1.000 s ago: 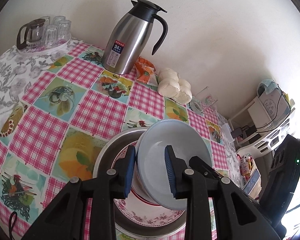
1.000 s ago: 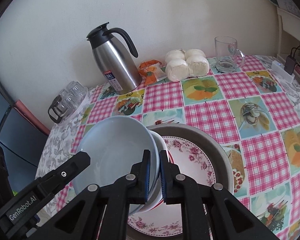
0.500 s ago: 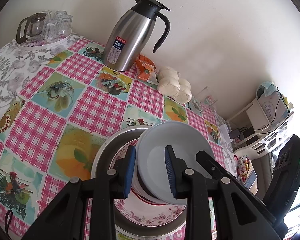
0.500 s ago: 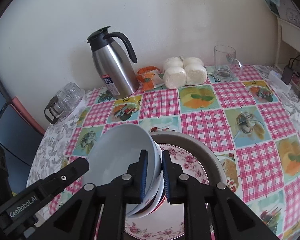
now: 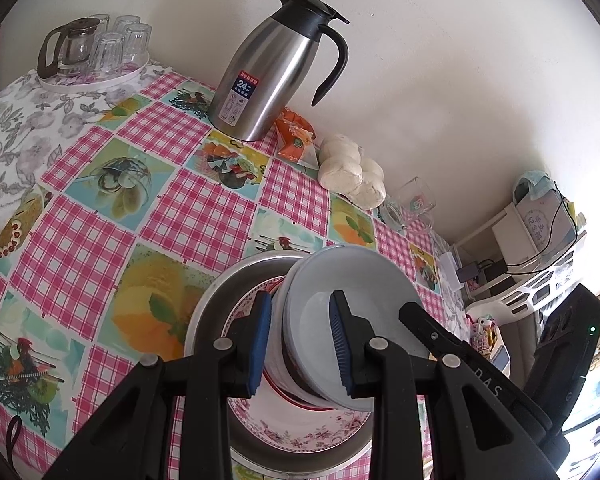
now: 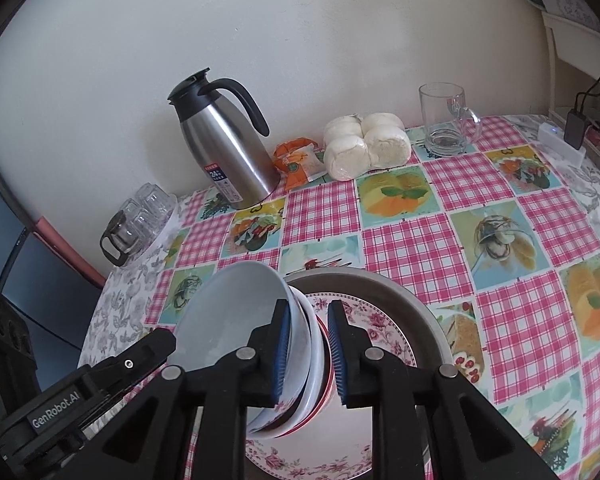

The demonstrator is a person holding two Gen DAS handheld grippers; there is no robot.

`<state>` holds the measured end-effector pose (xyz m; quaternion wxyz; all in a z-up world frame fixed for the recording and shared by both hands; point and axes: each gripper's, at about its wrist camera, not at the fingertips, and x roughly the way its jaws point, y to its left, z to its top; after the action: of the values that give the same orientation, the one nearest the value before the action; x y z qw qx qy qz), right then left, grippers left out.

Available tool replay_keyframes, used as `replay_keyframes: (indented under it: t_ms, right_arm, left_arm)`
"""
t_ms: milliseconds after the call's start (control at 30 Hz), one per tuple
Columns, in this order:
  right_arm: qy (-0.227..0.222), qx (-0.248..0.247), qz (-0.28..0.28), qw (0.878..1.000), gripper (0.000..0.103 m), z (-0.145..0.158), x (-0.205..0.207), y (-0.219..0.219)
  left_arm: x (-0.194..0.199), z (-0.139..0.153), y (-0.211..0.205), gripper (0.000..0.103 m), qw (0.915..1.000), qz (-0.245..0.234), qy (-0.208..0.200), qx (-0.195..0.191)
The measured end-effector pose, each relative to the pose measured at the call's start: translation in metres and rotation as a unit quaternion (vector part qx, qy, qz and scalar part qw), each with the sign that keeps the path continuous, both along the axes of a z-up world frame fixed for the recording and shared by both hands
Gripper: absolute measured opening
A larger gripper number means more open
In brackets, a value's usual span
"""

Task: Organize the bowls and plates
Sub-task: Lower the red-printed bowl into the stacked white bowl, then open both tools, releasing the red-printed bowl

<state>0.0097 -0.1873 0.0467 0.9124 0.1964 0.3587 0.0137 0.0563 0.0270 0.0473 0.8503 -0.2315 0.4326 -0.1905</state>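
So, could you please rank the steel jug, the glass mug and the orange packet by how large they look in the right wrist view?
1. Steel jug, clearly the largest.
2. Glass mug.
3. Orange packet, though it is not far off the mug in apparent size.
All three stand near the wall, so nearness hardly skews the order.

Both tools [image 5: 298,336] [image 6: 308,346] tilted down — part-open
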Motion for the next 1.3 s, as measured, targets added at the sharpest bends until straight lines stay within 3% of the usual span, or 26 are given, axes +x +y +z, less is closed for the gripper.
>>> replay_keyframes:
  t_ms: [267,533,667,700,767,900,1133,1200,1300]
  right_arm:
    - [0.010,0.016,0.010,1.000,0.022,-0.015,0.005,-0.003]
    - [-0.013,-0.014,0.021,1.000,0.022,0.004,-0.009,0.002]
    - [-0.020,-0.043,0.028,0.998,0.024,0.011,-0.015,0.009]
    - [-0.021,-0.050,0.030,0.998,0.028,0.012,-0.017,0.011]
    - [-0.021,-0.061,0.029,0.997,0.053,0.013,-0.019,0.015]
    - [-0.017,-0.076,0.028,0.997,0.056,0.012,-0.021,0.018]
    - [-0.015,-0.089,0.015,0.996,0.074,0.008,-0.024,0.014]
    - [-0.015,-0.092,0.015,0.996,0.081,0.007,-0.026,0.013]
    - [-0.022,-0.091,0.015,0.996,0.098,0.006,-0.029,0.013]
  left_arm:
    - [-0.003,0.003,0.001,0.030,1.0000,0.003,-0.006,0.001]
    - [-0.015,0.020,0.010,0.033,0.9985,0.026,-0.039,0.029]
    - [-0.020,0.024,0.015,0.053,0.9959,0.049,-0.049,0.060]
    - [-0.020,0.024,0.016,0.057,0.9951,0.054,-0.049,0.067]
    - [-0.021,0.024,0.019,0.063,0.9933,0.066,-0.046,0.083]
    - [-0.017,0.015,0.024,0.085,0.9904,0.084,-0.026,0.106]
    - [-0.018,0.004,0.031,0.092,0.9846,0.110,-0.011,0.135]
    - [-0.020,0.005,0.034,0.101,0.9835,0.118,-0.015,0.137]
    - [-0.024,0.005,0.038,0.101,0.9811,0.127,-0.022,0.145]
